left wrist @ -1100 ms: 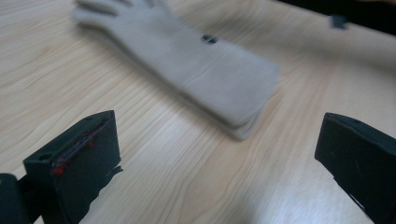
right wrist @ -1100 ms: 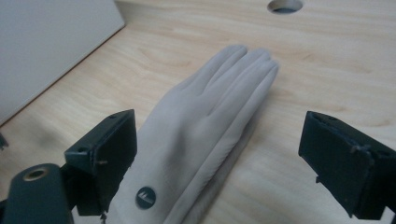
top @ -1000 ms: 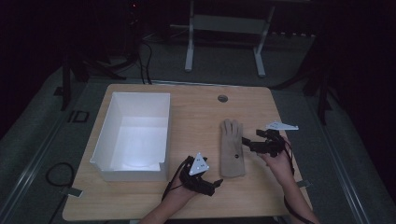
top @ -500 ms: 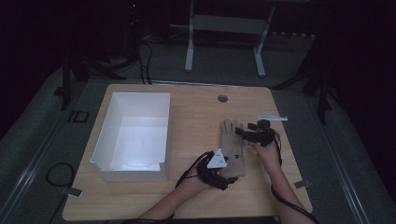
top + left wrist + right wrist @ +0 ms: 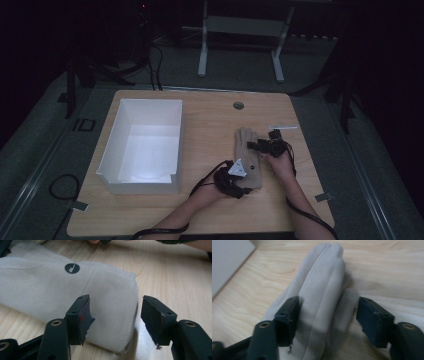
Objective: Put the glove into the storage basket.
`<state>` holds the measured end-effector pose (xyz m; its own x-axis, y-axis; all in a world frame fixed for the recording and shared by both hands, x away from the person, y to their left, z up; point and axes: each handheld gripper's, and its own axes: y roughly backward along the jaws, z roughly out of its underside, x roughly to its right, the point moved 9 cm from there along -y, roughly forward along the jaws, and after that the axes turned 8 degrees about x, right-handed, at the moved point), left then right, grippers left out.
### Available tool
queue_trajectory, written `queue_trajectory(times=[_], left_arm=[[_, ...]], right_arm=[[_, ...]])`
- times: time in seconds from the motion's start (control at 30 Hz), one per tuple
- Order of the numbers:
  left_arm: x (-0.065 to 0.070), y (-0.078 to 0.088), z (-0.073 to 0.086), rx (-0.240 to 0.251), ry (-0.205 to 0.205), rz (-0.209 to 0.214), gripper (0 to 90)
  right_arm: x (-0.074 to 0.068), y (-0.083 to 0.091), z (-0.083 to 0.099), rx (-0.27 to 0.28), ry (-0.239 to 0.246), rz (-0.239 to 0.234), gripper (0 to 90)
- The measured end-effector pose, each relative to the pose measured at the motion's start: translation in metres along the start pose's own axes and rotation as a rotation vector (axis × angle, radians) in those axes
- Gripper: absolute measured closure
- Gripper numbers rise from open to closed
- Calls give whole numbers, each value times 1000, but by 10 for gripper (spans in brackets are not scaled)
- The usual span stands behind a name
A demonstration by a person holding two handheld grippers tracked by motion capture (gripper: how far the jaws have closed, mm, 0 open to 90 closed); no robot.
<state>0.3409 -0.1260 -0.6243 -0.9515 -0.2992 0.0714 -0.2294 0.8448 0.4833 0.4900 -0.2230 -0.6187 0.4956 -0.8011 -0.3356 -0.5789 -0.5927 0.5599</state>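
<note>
A beige glove (image 5: 248, 159) lies flat on the wooden table (image 5: 210, 120), fingers pointing away from me. My left gripper (image 5: 239, 184) is at its cuff. In the left gripper view the cuff's corner (image 5: 112, 302), below a round dark label (image 5: 72, 268), lies between the jaws of the left gripper (image 5: 117, 317), which have just been closing and stand apart. My right gripper (image 5: 256, 146) reaches in from the right over the glove's fingers. In the right gripper view the glove fingers (image 5: 322, 295) sit between the jaws of the right gripper (image 5: 330, 320), which have also been closing with a gap left.
A white open box (image 5: 140, 182) stands on the left half of the table. A round grommet (image 5: 238, 105) is near the far edge. Cables trail from both grippers off the front edge. A metal frame (image 5: 240, 25) stands on the floor behind.
My left gripper has moved right to the glove's cuff. My right gripper has come left and down over the glove's fingers. Both pairs of jaws stand narrower than before.
</note>
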Motion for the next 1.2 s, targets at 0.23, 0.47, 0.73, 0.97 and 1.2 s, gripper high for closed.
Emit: queue_trajectory(times=[0.23, 0.47, 0.73, 0.97, 1.2], left_arm=[[-1, 0, 3, -16, -19, 7, 419], [1, 2, 5, -28, -46, -13, 409], [1, 1, 7, -36, -98, -33, 427], [-4, 0, 6, -73, -144, -99, 552], [-12, 2, 3, -68, -83, -103, 814]], right_arm=[[-11, 0, 0, -12, 51, -45, 640], [-25, 5, -3, 34, 260, 73, 709], [-27, 5, -4, 29, 256, 88, 713], [-27, 3, -4, 24, 245, 98, 714], [-26, 3, -4, 32, 210, 83, 718]])
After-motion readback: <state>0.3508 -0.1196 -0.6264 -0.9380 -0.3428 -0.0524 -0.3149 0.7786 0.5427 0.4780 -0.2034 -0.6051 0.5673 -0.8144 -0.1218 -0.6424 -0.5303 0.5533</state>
